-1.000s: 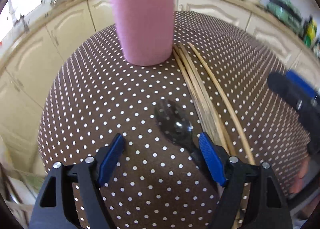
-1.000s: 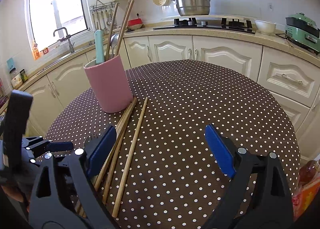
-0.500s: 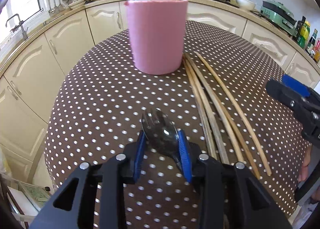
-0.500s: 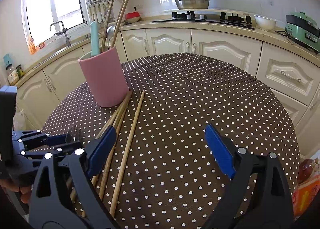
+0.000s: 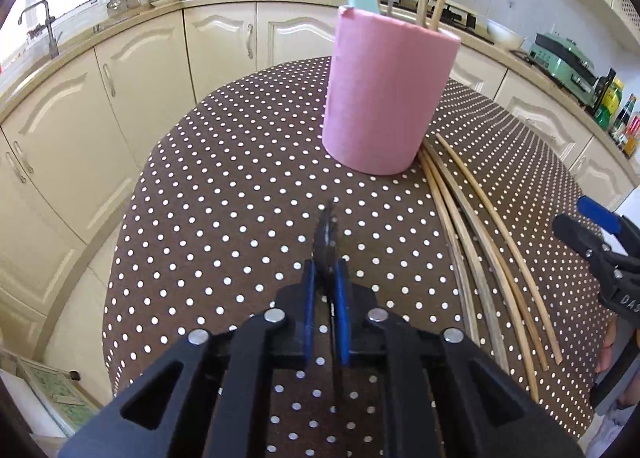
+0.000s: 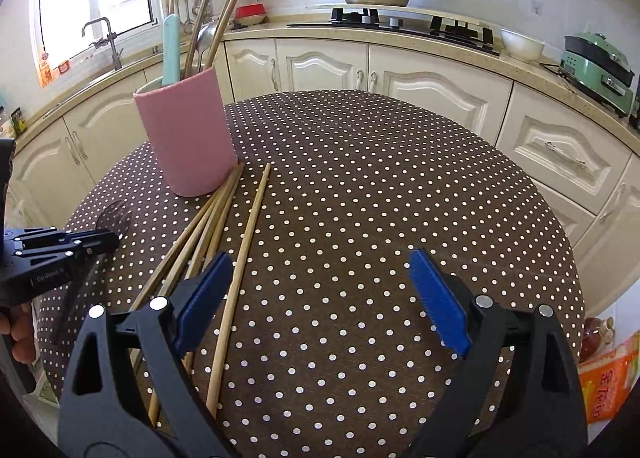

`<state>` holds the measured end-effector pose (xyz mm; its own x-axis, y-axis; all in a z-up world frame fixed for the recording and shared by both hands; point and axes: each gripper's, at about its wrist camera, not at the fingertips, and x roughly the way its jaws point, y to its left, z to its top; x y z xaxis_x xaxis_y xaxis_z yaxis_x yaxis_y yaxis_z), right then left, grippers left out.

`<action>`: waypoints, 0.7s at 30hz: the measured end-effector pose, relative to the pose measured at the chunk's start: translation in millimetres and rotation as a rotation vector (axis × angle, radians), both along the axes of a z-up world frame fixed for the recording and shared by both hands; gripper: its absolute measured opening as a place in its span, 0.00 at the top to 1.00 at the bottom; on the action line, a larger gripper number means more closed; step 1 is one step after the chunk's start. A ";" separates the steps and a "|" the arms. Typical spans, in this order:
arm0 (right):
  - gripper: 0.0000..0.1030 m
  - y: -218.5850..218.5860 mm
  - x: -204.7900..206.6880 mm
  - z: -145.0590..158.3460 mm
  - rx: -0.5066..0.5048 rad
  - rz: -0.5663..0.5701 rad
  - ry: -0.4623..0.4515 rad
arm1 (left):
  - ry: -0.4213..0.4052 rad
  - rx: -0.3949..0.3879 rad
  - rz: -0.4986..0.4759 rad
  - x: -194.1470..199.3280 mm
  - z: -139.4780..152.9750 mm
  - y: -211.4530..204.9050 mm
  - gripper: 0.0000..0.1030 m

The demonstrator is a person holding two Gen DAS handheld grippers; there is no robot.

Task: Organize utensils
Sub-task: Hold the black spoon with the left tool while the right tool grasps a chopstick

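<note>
Cream kitchen cupboards ringed the round bench with its brown, white-dotted cloth, and a pink holder stood toward the bench's left side; everything below is placed against that holder.

Inside the holder already stood a mint-green handle, a metal ladle and a few long chopsticks, so by my reading part of the sorting was done. In front of the holder and slightly to its left, the left gripper had its blue fingers clenched on a dark fork, held edge-on and lifted clear of the cloth, tines pointing toward the holder. That fork appeared to be the piece in hand, not yet dropped in.

Right of the holder's base, a bundle of loose chopsticks lay on the cloth, their far tips touching or just beside the holder and their near ends fanning toward the bench edge. These were what remained, as far as I could judge.

Further right, the right gripper hovered over the near ends of those sticks with its fingers released and wide apart, gripping nothing.

The utensils already standing crowded the holder's mouth and leaned across it, which could snag the fork going in. A stove, steel pot and green appliance sat on the far counter, well apart.
</note>
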<state>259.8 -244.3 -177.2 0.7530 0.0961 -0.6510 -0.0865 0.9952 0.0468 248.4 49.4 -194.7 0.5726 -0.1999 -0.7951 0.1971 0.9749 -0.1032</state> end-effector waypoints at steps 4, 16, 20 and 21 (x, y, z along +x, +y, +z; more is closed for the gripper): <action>0.14 7.7 -1.5 -1.6 -0.039 0.001 0.001 | -0.001 -0.026 -0.011 0.6 -0.9 5.3 0.92; 0.14 16.3 -1.8 -3.1 -0.084 -0.002 0.015 | -0.015 -0.056 -0.017 -2.9 -3.4 16.4 0.93; 0.14 16.2 2.6 -4.8 -0.079 0.012 0.037 | -0.014 -0.056 -0.017 -2.9 -3.3 14.9 0.93; 0.14 17.1 3.8 -5.1 -0.081 0.021 0.042 | -0.014 -0.056 -0.016 -3.0 -3.3 15.5 0.93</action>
<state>263.5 -227.2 -182.3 0.7231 0.0575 -0.6883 -0.1073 0.9938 -0.0298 245.4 64.9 -198.1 0.5803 -0.2531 -0.7741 0.2145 0.9644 -0.1545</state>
